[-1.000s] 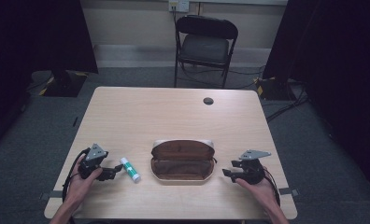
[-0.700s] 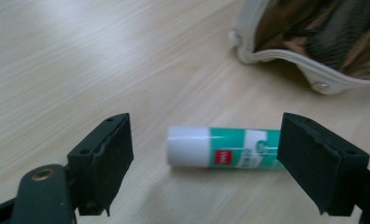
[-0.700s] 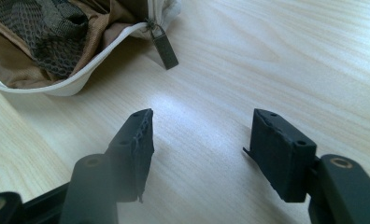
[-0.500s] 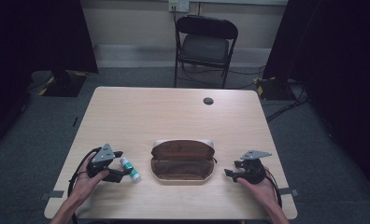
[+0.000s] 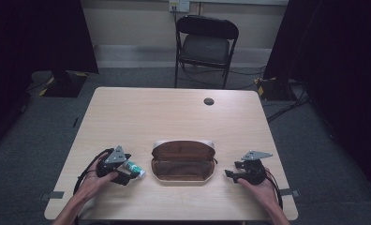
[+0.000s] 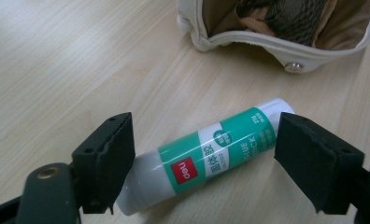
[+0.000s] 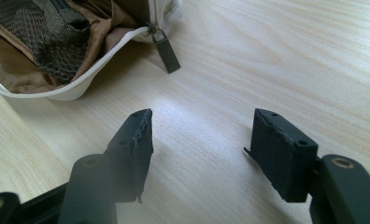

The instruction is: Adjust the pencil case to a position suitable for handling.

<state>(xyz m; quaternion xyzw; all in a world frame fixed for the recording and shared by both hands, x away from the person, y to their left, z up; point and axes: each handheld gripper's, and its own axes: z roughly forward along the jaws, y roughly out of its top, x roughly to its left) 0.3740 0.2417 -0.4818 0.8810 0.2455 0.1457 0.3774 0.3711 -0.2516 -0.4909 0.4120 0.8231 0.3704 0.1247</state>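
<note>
L gripper (image 6: 204,154): jaws spread, set either side of glue stick (image 6: 206,156). Near pad at stick's white base end, far pad at its capped end; whether pads pressed on it or merely stood close could not be told for certain, slight gap apparent at cap end. Jaws noted as having just been closing, w/ stick between them. Stick found lying flat on table (image 6: 57,56), green-and-white label up, red logo visible, tilted diagonally in L gripper view. In high view, L gripper (image 5: 122,172) seen at front-left of table (image 5: 174,112), held by L hand (image 5: 95,174), stick (image 5: 134,168) poking out toward case.

Pencil case (image 6: 276,42) just beyond stick, apart from it, lying open, cream edging w/ metal snap, brown lining, dark mesh item inside. In high view, case (image 5: 183,160) at front-centre of table, between both grippers, lid folded back.

R gripper (image 7: 202,149): jaws spread, nothing between them, bare tabletop (image 7: 290,56) beneath. Jaws noted as having just been opening. Zip pull (image 7: 167,53) of case (image 7: 57,70) lying on wood just ahead of jaws, not touched. In high view, R gripper (image 5: 231,174) at front-right, held by R hand (image 5: 256,183), pointed toward case, near but apart from it.

Further out: small dark round object (image 5: 209,101) at far side of table; folding chair (image 5: 206,47) behind table; cables on floor (image 5: 286,101) at right.
</note>
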